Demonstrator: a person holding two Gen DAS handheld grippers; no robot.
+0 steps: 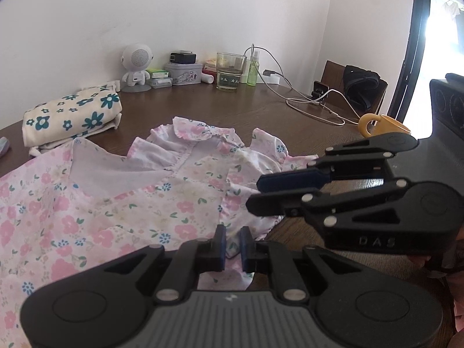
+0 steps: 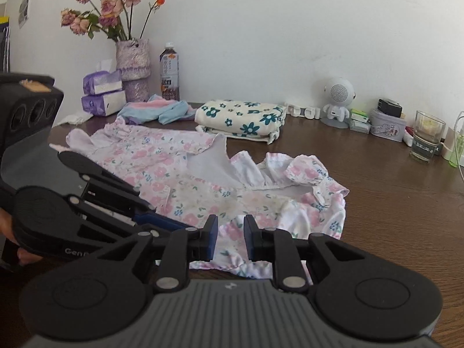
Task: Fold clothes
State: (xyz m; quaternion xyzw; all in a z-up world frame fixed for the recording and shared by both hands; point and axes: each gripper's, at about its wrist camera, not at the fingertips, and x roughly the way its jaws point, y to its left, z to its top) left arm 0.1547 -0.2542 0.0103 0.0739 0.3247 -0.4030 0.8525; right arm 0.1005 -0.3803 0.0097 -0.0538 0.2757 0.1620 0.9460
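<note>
Poised over the flowered dress [image 1: 116,203] at the table's [image 1: 232,107] near edge, left gripper [image 1: 233,246] and right gripper [image 2: 231,237] narrowly parted, grasp on cloth impossible to tell.

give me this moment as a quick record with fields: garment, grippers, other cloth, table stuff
garment: pink floral dress spread on the brown table, partly folded, lining showing near the collar
left gripper: jaws narrow, dress fabric between the pads at the near edge
right gripper: jaws narrow, dress edge between the pads
other cloth: folded cream cloth with teal flowers behind the dress
table stuff: white robot-shaped speaker, glass, vase of dried roses
</note>
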